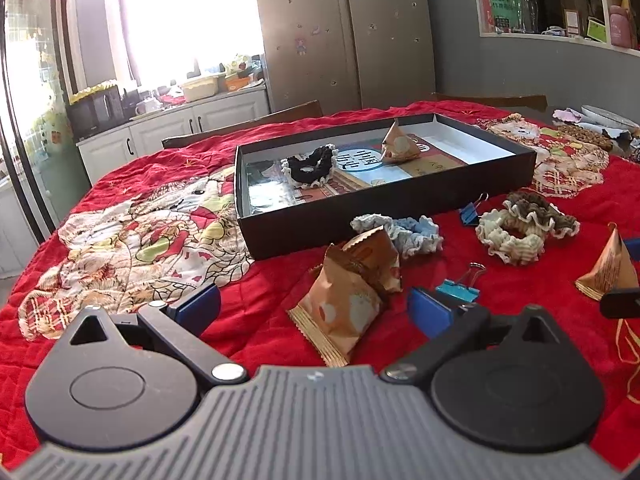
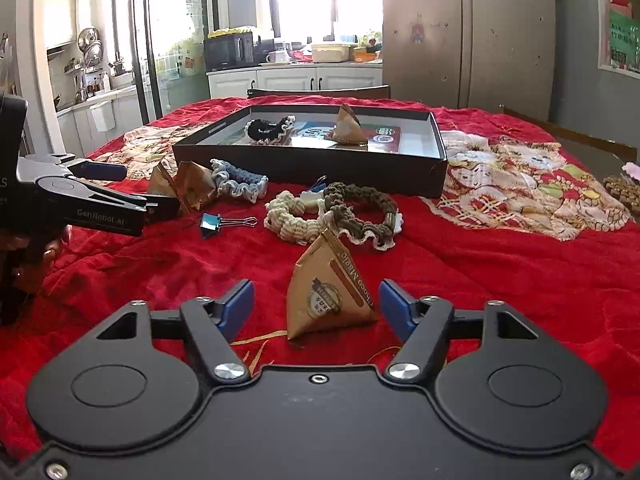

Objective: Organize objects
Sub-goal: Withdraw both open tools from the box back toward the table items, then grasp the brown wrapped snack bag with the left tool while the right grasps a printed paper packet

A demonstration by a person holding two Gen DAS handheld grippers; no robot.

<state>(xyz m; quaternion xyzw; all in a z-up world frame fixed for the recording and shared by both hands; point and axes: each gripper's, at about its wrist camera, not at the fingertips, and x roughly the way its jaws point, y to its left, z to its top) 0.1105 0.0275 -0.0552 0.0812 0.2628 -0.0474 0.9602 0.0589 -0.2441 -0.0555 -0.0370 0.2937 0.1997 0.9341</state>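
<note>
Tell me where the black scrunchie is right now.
The black scrunchie lies inside the black tray on the red tablecloth, toward the tray's left end in both wrist views, left of the brown pyramid packet in the tray.

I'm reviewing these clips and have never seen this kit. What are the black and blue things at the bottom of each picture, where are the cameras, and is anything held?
Each picture comes from a camera on a hand-held claw, looking along its two blue-padded fingers. The left claw stands open around a brown snack packet; the right claw is open around a pyramid packet. Neither grips yet. On the red cloth lie scrunchies, binder clips and a black tray that already holds one scrunchie and one packet.
</note>
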